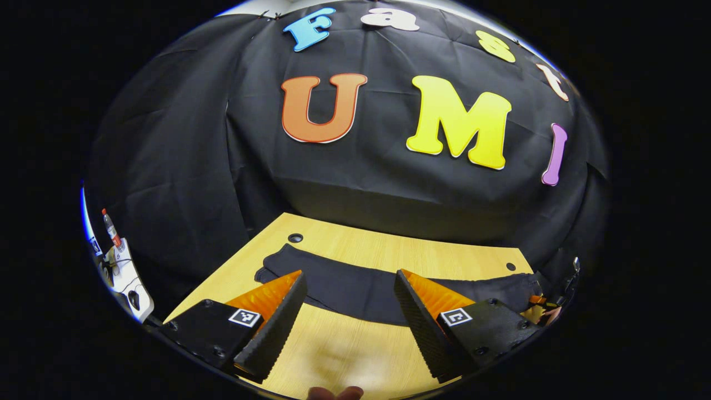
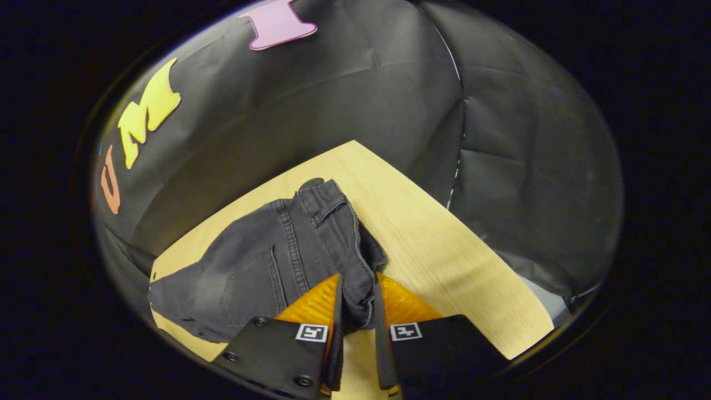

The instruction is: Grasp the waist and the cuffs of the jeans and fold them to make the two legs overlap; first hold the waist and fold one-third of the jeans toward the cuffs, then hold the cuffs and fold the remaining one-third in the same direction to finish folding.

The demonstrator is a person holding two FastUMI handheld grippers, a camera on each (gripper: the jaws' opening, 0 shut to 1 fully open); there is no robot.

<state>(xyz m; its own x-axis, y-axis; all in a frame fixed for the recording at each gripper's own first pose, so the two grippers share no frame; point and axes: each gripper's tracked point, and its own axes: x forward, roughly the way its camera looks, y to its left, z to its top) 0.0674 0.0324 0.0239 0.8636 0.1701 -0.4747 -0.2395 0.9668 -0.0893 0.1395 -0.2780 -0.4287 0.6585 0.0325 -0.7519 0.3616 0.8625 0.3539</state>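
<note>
Dark grey denim jeans lie flat across the pale wooden table, stretched left to right along its far half in the left gripper view. Left gripper hovers over the near table edge, jaws spread wide, nothing between them; the jeans sit just beyond its fingertips. Two round holes mark the far table corners. White stand with a red-capped bottle at far left, off the table. Right gripper is closed narrow on the waistband, both fingers pressing the bunched denim. Waist end rests near the table's right edge; a back pocket faces up.
</note>
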